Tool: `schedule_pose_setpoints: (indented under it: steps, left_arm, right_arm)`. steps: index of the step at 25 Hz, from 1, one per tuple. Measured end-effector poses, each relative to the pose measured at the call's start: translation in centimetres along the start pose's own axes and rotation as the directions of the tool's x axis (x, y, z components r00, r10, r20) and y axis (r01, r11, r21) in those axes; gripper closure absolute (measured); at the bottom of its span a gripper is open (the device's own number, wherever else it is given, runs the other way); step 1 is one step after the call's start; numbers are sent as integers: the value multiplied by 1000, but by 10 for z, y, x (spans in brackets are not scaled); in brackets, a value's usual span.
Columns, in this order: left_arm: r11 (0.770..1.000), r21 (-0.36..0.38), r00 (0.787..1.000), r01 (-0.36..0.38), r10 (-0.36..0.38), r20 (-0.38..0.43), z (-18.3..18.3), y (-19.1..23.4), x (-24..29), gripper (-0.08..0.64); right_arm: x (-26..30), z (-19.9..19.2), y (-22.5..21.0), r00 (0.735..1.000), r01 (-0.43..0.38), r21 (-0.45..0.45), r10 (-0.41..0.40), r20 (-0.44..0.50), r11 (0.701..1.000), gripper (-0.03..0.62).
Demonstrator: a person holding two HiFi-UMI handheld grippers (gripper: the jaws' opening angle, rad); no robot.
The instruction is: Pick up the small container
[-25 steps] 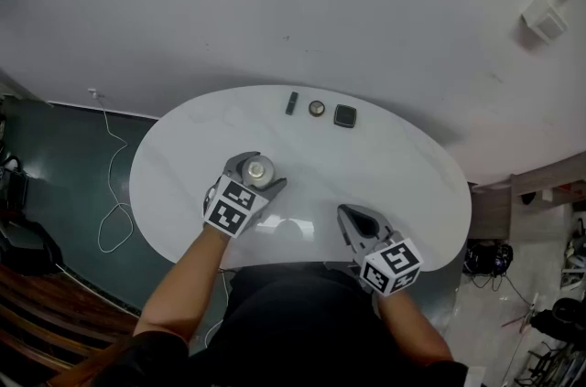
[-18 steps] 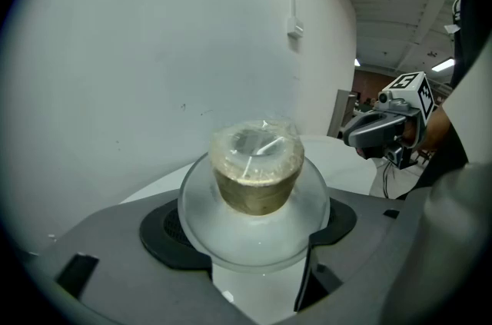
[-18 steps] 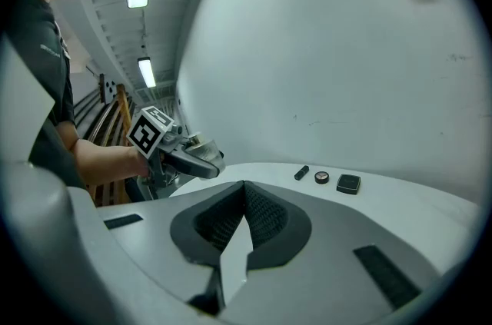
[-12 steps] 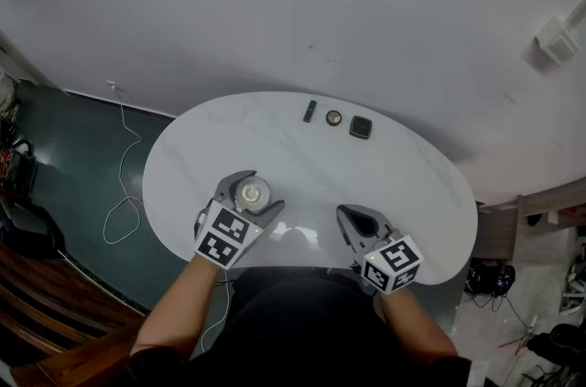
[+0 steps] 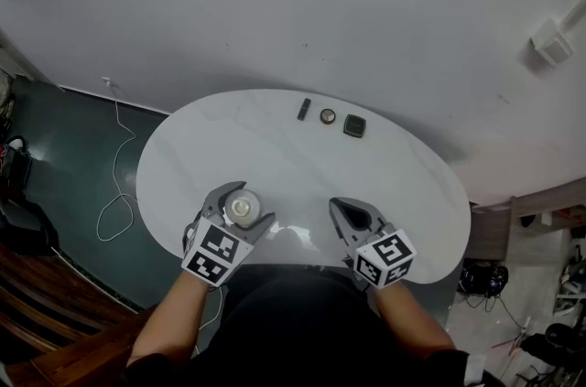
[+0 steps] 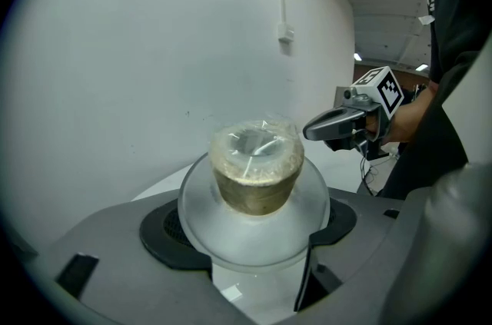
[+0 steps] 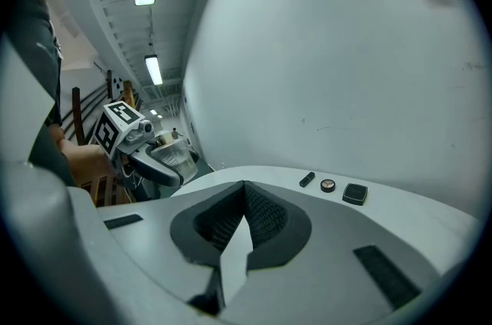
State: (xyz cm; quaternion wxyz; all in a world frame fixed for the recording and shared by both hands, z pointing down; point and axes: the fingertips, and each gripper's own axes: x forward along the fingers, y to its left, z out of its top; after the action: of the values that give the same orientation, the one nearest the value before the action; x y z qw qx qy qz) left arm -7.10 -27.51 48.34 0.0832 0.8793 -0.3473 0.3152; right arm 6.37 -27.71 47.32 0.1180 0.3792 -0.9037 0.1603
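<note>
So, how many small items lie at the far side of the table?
3, in a row near the far edge of the table: a dark stick at the left, a round compact in the middle, a square black case at the right. Nothing seems hidden.

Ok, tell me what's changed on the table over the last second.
The left gripper, closed on the small container, has drawn back toward the person, nearer the near edge of the table. Nothing was newly taken hold of or let go. The right gripper stayed shut and empty by the near edge, and the three small items at the far edge did not move.
</note>
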Motion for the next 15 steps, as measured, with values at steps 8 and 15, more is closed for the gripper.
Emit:
schedule_pose_setpoints:
  steps: [8, 15]
  left_arm:
    - [1000, 26, 1000, -3, 3, -3, 3, -3, 0, 215]
    - [999, 32, 1000, 8, -8, -9, 4, -5, 4, 215]
  right_arm:
    - [-2, 2, -2, 1000, 13, 3, -13, 10, 1000, 597]
    - [-2, 2, -3, 1000, 19, 6, -19, 9, 1000, 597]
